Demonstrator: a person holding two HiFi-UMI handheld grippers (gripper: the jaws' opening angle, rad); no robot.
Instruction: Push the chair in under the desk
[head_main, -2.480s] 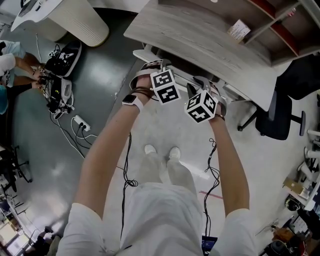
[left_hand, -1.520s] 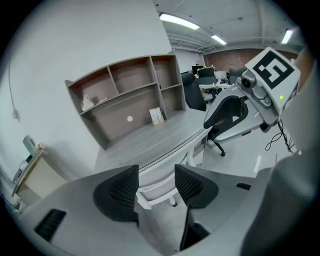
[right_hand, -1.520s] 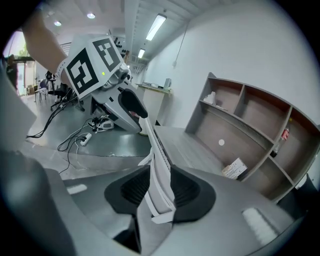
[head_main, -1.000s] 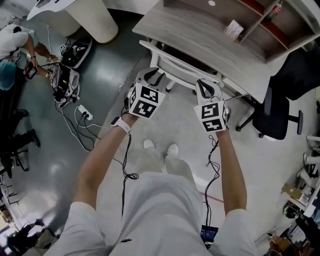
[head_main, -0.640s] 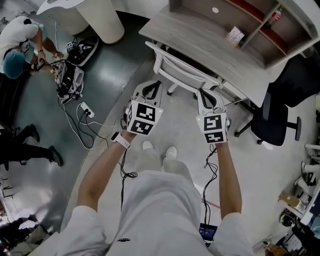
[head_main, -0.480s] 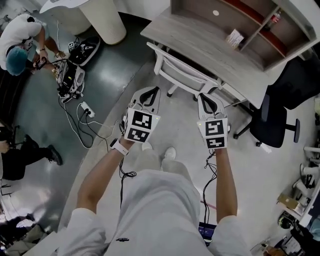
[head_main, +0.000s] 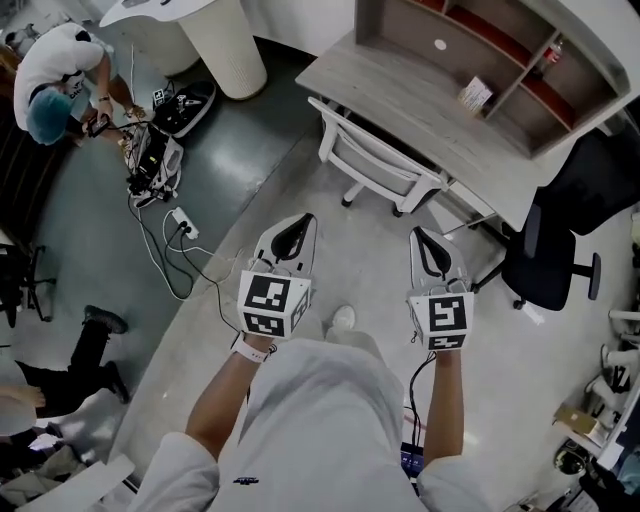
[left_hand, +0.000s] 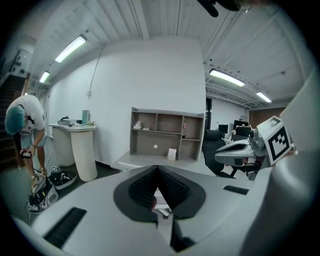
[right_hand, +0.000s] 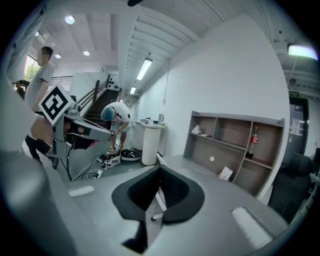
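In the head view a white chair stands with its seat under the grey wooden desk and its backrest close to the desk's front edge. My left gripper and right gripper hover side by side above the floor, well short of the chair and touching nothing. Both are shut with nothing between the fingers. In the left gripper view the shut left gripper points at the desk's shelf unit. The right gripper view shows the right gripper shut too, aimed at the same desk.
A black office chair stands right of the desk. A white round pedestal, a power strip and loose cables lie to the left. One person bends over gear at the far left; another's legs show lower left.
Both grippers have pulled back from the chair's backrest toward my body and risen. The left jaws have closed. The chair stays at the desk.
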